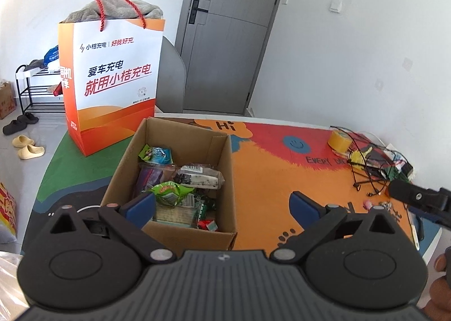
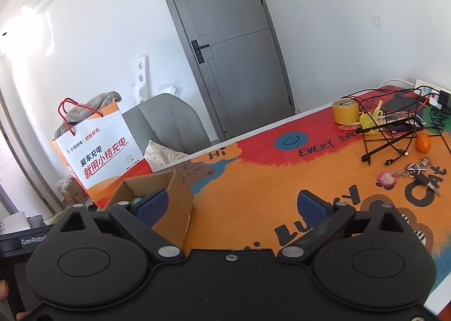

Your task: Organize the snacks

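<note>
I see my left gripper (image 1: 222,205) with its jaws spread wide and nothing between them. The cardboard box (image 1: 180,180) stands directly ahead of it, slightly toward its left finger, and the blue pad of that finger (image 1: 142,207) overlaps the near-left corner of the box in the picture. Inside the box lie the snacks (image 1: 180,183): a green packet, a dark wrapped bar, a blue-green packet further back and a small red one near the front wall.

My right gripper (image 2: 235,207) is also fully open and holds nothing. The box (image 2: 172,202) is to the left of it, partly behind its left finger, and only orange table mat (image 2: 253,174) lies between the fingers. Ahead and to the right of this gripper I see a roll of yellow tape (image 2: 346,112), some black cables (image 2: 389,137), a small orange fruit (image 2: 422,143) and a bunch of keys (image 2: 420,174). A white and orange paper bag (image 1: 112,81) stands behind the box.
</note>
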The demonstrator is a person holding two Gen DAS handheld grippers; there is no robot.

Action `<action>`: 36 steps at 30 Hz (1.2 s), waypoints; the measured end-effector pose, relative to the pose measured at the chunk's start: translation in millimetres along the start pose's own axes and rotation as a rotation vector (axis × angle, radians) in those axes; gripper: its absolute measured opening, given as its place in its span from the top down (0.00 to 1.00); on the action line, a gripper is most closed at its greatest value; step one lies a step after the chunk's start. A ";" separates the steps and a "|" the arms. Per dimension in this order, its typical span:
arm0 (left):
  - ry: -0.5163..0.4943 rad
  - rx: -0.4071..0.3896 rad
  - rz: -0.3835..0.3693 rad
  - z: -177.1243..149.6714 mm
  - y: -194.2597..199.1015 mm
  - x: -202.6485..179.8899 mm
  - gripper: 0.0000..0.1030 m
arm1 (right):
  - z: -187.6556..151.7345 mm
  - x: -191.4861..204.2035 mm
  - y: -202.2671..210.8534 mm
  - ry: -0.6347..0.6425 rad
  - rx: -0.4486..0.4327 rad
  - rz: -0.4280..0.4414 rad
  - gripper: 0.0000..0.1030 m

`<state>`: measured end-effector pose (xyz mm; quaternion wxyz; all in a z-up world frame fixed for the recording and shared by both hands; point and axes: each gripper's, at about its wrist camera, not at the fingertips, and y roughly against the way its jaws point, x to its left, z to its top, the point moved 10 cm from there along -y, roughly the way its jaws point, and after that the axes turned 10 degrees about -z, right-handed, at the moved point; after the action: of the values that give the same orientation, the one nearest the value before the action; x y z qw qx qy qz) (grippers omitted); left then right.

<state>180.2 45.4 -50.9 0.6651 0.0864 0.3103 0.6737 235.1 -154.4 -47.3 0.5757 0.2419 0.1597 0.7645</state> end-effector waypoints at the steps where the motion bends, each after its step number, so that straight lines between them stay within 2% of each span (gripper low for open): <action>1: -0.009 0.005 0.002 -1.3 0.5 -1.6 0.03 | 0.3 -2.8 2.5 0.003 -0.002 -0.003 0.00; 10: -0.066 0.022 -0.005 -9.5 18.8 -17.0 0.02 | 2.0 -15.2 27.8 0.026 -0.016 -0.010 0.00; 17: -0.097 0.024 -0.014 -13.8 38.7 -22.3 0.02 | -4.8 -15.8 43.8 0.052 0.006 -0.051 0.00; 20: -0.113 0.030 -0.027 -17.8 44.6 -22.1 0.02 | -8.4 -10.5 50.1 0.063 0.014 -0.040 0.00; 29: -0.100 0.032 -0.017 -22.0 55.8 -8.9 0.02 | -17.5 2.3 60.8 0.112 0.030 -0.032 0.00; 36: -0.093 0.039 -0.030 -21.3 57.9 -8.4 0.02 | -22.9 1.6 58.5 0.133 0.042 -0.080 0.00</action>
<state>121.0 35.5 -34.4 0.6869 0.1259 0.2933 0.6529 175.1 -168.9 -35.4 0.5889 0.1959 0.2231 0.7517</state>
